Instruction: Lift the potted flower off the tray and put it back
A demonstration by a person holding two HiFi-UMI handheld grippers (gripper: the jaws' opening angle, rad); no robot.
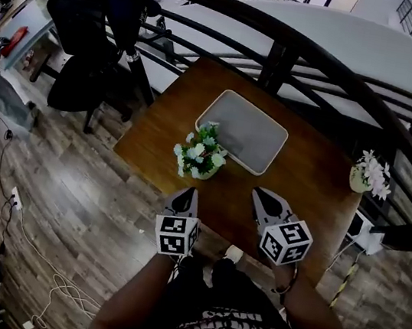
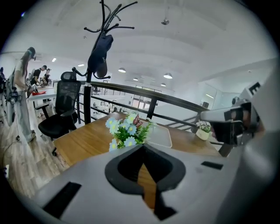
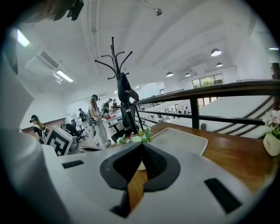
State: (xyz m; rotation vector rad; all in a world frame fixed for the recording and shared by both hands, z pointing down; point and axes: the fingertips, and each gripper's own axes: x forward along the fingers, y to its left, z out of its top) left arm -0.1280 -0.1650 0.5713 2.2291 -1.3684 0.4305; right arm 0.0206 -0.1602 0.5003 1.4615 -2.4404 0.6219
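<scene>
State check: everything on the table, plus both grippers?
potted flower: upright on the table beside the tray's corner, not held
tray: flat, empty
second flower pot: upright at the table's right edge
left gripper: shut, empty
right gripper: shut, empty

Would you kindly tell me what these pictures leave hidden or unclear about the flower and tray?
Potted flower, head view: blooms cover its pot; on the tray or beside it is unclear.
Left gripper view: left gripper hides the pot.
Right gripper view: right gripper hides tray's near edge.
</scene>
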